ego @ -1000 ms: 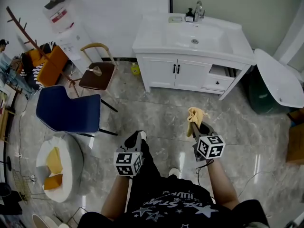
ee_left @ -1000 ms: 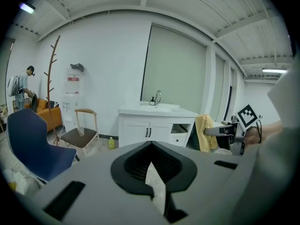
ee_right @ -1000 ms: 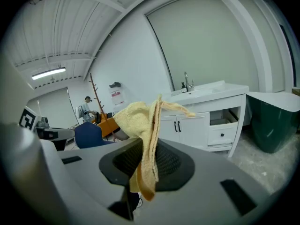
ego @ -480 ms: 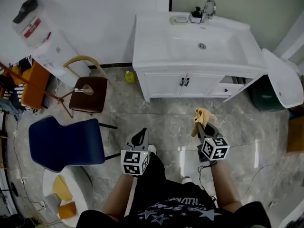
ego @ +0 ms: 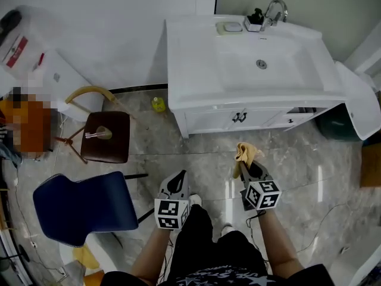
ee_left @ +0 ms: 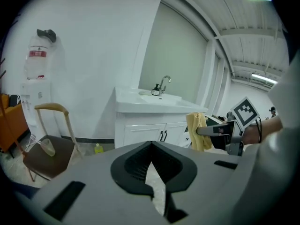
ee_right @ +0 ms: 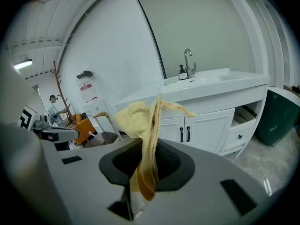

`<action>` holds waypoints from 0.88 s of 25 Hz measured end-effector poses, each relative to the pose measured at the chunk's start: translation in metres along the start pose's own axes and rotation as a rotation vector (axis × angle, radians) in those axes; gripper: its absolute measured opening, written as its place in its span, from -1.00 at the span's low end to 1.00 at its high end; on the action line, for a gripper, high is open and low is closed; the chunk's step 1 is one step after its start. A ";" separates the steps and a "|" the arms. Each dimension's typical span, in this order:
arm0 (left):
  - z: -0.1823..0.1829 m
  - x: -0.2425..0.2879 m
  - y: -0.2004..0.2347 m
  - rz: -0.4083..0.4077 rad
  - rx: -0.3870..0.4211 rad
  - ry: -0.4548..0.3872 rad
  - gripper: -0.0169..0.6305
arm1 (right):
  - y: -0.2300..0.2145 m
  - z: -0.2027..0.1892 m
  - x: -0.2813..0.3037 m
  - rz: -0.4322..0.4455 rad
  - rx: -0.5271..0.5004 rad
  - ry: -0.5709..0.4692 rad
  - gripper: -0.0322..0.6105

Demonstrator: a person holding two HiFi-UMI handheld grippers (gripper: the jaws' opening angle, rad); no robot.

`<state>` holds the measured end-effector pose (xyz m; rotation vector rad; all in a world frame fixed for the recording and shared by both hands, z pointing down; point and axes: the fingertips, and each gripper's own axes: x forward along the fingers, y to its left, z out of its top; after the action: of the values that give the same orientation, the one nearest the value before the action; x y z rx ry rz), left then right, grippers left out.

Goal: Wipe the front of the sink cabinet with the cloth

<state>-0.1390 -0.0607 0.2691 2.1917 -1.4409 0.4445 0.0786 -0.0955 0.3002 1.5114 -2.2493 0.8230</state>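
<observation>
The white sink cabinet (ego: 238,119) stands ahead against the wall, with two doors with black handles (ee_right: 184,134) and a partly open drawer (ee_right: 241,122) at its right. My right gripper (ego: 246,161) is shut on a yellow cloth (ego: 245,154), which sticks up from the jaws (ee_right: 149,125) well short of the cabinet front. My left gripper (ego: 176,182) is shut with nothing in it, low over the floor; its view shows the cabinet (ee_left: 150,130) and the cloth (ee_left: 198,131) to the right.
A brown chair (ego: 105,136) and a blue chair (ego: 83,207) stand at the left, with a water dispenser (ego: 36,58) behind. A small yellow bottle (ego: 158,105) sits by the cabinet's left foot. A dark green bin (ego: 336,124) is at the right. The floor is glossy tile.
The view has moved closer to the cabinet, which now looms larger at the top. Both grippers keep their pose, the cloth still held in the right one.
</observation>
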 end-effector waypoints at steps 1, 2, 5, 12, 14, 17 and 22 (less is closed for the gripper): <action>-0.006 0.004 0.001 0.003 -0.001 0.000 -0.91 | -0.003 -0.005 0.007 0.009 -0.003 0.001 -0.63; -0.013 0.009 0.002 0.004 -0.001 -0.005 -0.91 | -0.006 -0.010 0.014 0.020 -0.011 -0.002 -0.63; -0.038 0.030 0.008 0.003 0.008 -0.047 -0.91 | -0.019 -0.034 0.044 0.059 -0.054 -0.037 -0.63; -0.098 0.094 0.054 0.043 0.019 -0.165 -0.91 | -0.055 -0.093 0.130 0.098 -0.157 -0.155 -0.63; -0.108 0.110 0.072 0.051 0.006 -0.184 -0.91 | -0.060 -0.098 0.153 0.103 -0.134 -0.207 -0.63; -0.114 0.129 0.089 0.055 0.003 -0.219 -0.91 | -0.057 -0.097 0.181 0.131 -0.108 -0.285 -0.64; -0.118 0.154 0.115 0.089 0.053 -0.279 -0.91 | -0.031 -0.081 0.220 0.208 -0.146 -0.373 -0.64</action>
<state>-0.1848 -0.1517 0.4702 2.3092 -1.6934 0.2137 0.0148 -0.2164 0.4927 1.4798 -2.7048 0.4403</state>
